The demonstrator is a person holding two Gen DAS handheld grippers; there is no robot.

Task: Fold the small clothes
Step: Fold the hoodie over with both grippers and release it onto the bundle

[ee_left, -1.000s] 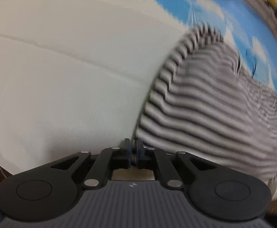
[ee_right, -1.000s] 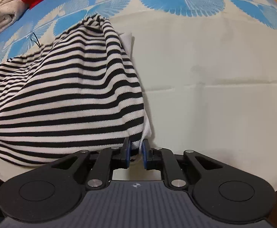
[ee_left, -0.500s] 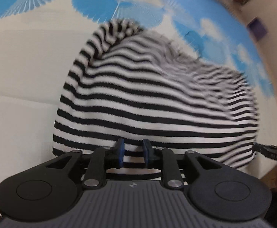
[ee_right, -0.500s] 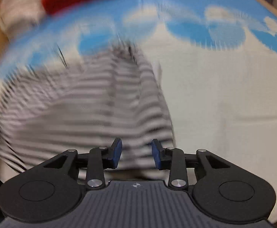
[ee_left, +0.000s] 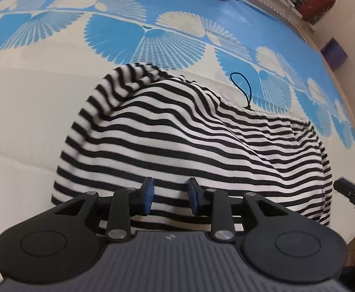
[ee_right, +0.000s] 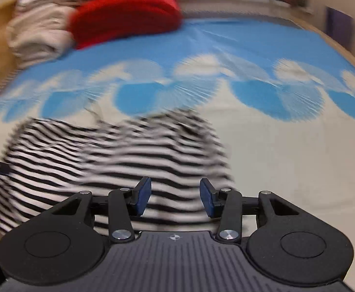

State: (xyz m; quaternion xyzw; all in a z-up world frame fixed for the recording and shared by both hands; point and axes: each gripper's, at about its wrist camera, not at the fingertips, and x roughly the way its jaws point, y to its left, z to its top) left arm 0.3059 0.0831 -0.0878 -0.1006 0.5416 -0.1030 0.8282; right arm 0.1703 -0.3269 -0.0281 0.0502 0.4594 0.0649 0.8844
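So there's one striped garment (ee_left: 189,141) on the table, black and white, lying bunched up on the cream part of the blue fan-print cloth (ee_left: 153,41), just short of the blue border. Its long axis runs sideways across both views, so its two ends point toward either gripper. The left gripper (ee_left: 170,196) sits right at the garment's near edge with fingers apart and nothing pinched, stripes showing in the gap. Same deal with the right gripper (ee_right: 175,197): fingers spread wider, hovering over the near edge, holding nothing (that view is pretty blurry though). Both look about equally close to me; the garment lies straight ahead of each pair of fingers. Beyond the garment, far side: one red folded item (ee_right: 126,14) and a pale folded pile (ee_right: 38,34) beside it
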